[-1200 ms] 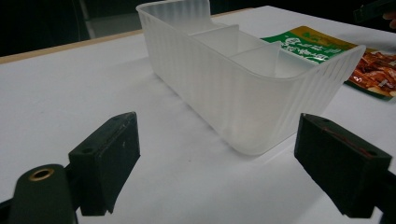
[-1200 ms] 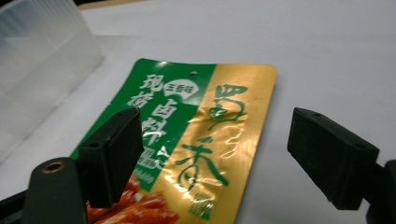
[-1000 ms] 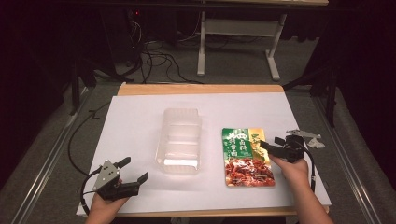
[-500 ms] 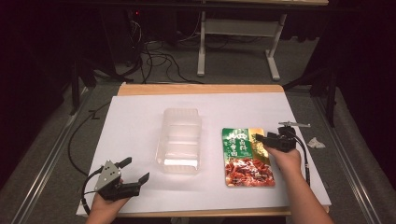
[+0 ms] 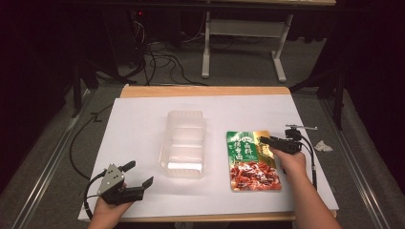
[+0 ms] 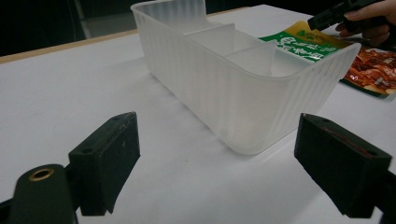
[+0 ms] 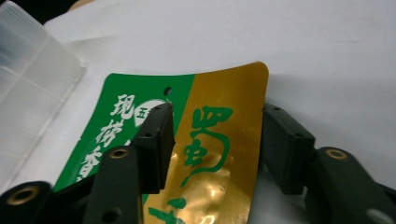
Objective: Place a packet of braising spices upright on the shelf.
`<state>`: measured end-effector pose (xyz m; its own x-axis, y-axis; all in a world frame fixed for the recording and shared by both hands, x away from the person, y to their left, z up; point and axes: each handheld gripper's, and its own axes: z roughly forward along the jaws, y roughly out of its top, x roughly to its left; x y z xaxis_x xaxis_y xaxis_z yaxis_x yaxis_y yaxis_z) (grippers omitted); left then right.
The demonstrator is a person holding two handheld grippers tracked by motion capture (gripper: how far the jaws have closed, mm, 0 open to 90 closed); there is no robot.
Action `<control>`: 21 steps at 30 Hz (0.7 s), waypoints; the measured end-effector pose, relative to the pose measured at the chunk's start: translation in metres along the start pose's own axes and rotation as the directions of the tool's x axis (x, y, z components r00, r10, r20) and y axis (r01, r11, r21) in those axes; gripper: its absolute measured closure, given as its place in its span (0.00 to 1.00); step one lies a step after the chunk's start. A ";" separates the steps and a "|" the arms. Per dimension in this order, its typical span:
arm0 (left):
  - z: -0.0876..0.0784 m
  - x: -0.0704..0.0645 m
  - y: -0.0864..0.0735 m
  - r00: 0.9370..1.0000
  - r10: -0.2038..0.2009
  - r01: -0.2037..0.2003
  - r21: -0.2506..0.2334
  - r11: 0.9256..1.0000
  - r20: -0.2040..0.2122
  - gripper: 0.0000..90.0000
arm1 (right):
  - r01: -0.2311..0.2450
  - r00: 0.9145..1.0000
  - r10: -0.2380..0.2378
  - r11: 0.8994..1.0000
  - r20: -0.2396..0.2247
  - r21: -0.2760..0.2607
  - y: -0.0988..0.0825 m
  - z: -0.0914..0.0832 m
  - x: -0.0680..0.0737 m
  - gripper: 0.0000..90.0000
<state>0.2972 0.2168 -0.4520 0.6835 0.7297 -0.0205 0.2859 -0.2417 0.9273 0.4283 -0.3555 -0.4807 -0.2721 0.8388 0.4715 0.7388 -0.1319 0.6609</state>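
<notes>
The pouch (image 5: 251, 159) is a flat, glossy food packet: green and gold at its far end with printed characters, a photo of red-brown food at its near end. It lies face up on the white desk (image 5: 143, 124), long side running away from the person, just right of a clear tub (image 5: 184, 143). Its gold top corner (image 7: 224, 116) curls slightly up off the desk.

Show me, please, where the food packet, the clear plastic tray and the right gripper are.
food packet (image 5: 250, 162), high view, middle of its printed front.
clear plastic tray (image 6: 261, 119), left gripper view, its ribbed near wall.
right gripper (image 7: 217, 140), right gripper view, midway between its two black jaws, over the packet's gold part.
</notes>
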 end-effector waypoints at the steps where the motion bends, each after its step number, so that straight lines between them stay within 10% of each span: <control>1: 0.000 0.000 0.000 1.000 0.000 0.000 -0.001 1.000 0.000 0.17 | 0.001 1.000 -0.001 1.000 -0.016 -0.001 0.000 -0.001 0.000 0.59; 7: 0.001 0.000 0.000 1.000 0.003 -0.003 0.002 1.000 -0.001 0.17 | 0.015 0.995 -0.014 1.000 -0.094 0.008 -0.001 -0.007 0.000 0.65; 14: 0.001 -0.002 0.000 1.000 0.005 -0.005 0.006 1.000 0.002 0.17 | 0.052 0.996 -0.045 0.996 -0.081 0.077 -0.006 -0.004 -0.001 0.70; 21: 0.001 -0.001 0.000 1.000 0.006 -0.006 0.008 1.000 0.003 0.17 | 0.130 0.991 -0.129 0.989 -0.017 0.071 -0.008 -0.008 0.003 1.00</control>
<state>0.2972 0.2152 -0.4528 0.6869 0.7266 -0.0158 0.2872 -0.2514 0.9243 0.4169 -0.3557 -0.4795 -0.3757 0.8396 0.3923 0.7392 0.0162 0.6733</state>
